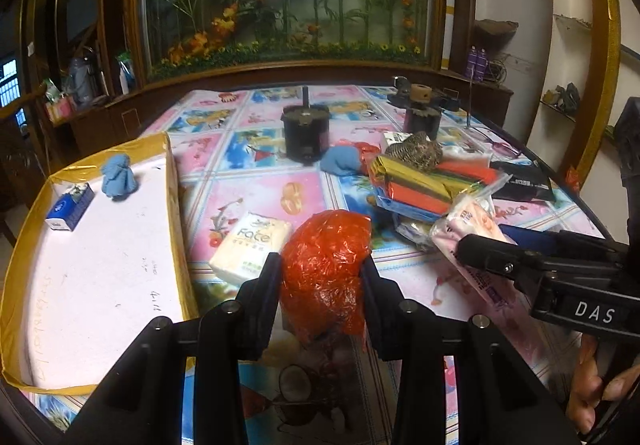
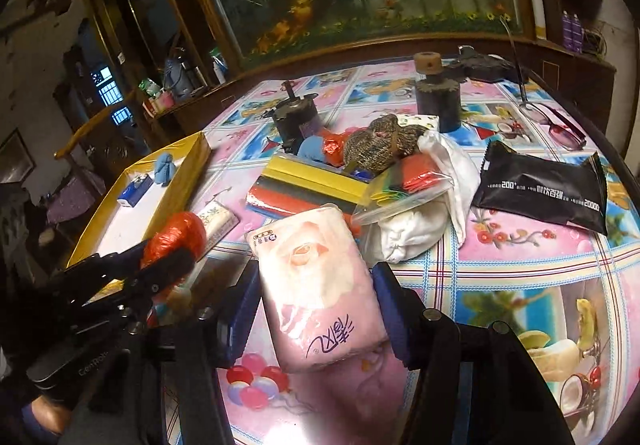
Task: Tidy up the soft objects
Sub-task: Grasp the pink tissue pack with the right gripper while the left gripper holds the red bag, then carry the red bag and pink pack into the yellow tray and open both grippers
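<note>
Spread over the patterned tablecloth (image 1: pixel 248 149): a white "Face" tissue pack (image 1: pixel 250 247) lying just beside the gold-edged white tray (image 1: pixel 172 181), and, farther back, a pile of coloured folded sheets (image 1: pixel 424 181), a brown knitted bundle (image 2: pixel 372 149), a white cloth pouch (image 2: pixel 412 233) and a black sachet (image 2: pixel 540 189) off to the right. Inside the tray, already a blue tissue box (image 1: pixel 70 207) and a small blue cloth bundle (image 1: pixel 118 177), well apart from the pile. Behind these, two dark cylindrical motors (image 1: pixel 306 131) upright, with spectacles (image 2: pixel 556 125) near the far right edge. Left gripper (image 1: pixel 320 273) angled downward just right of the tray wall, clamped on a crumpled orange plastic bag (image 1: pixel 324 265), pads pressing both its sides, bag lifted off the cloth. Right gripper (image 2: pixel 316 297) likewise tilted down, closed around a pink tissue pack (image 2: pixel 316 285), blue pads against both its flanks, pack held above the table near the front edge. Fingers of a hand (image 1: pixel 592 397) visible under the right tool's handle.
</note>
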Demonstrator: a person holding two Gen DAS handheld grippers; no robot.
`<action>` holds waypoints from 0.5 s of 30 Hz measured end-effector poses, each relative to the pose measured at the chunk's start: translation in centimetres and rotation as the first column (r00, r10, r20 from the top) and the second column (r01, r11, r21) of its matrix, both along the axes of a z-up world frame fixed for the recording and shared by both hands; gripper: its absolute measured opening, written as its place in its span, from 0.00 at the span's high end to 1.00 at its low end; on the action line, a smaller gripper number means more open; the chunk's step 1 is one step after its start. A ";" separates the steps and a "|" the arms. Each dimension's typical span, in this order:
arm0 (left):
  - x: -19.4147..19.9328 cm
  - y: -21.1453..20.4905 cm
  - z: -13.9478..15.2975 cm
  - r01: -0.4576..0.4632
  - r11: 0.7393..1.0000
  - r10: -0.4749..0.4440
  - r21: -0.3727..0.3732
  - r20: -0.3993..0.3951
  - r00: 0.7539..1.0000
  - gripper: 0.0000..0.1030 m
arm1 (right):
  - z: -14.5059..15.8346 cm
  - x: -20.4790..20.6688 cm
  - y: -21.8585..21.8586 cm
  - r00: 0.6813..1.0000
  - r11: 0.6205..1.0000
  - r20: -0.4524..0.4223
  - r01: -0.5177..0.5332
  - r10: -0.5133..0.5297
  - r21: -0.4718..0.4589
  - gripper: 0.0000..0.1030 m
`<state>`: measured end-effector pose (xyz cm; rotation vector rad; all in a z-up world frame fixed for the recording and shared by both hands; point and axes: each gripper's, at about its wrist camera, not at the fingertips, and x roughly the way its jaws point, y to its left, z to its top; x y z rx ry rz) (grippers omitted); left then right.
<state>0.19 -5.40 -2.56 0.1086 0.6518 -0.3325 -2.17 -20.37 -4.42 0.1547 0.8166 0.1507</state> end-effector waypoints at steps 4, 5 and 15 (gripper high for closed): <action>0.0 -0.1 -0.1 -0.005 1.000 0.005 0.012 0.004 1.000 0.64 | -0.1 0.1 0.2 1.000 1.000 0.000 -0.005 0.005 -0.004 0.41; 0.0 -0.1 -0.1 -0.007 1.000 0.007 0.011 0.006 1.000 0.64 | -0.1 0.1 0.2 1.000 1.000 0.002 -0.007 0.007 -0.003 0.41; -0.4 -0.1 -0.1 -0.006 1.000 0.006 0.019 0.018 1.000 0.64 | -0.2 0.1 0.4 1.000 1.000 -0.001 -0.010 0.010 -0.009 0.41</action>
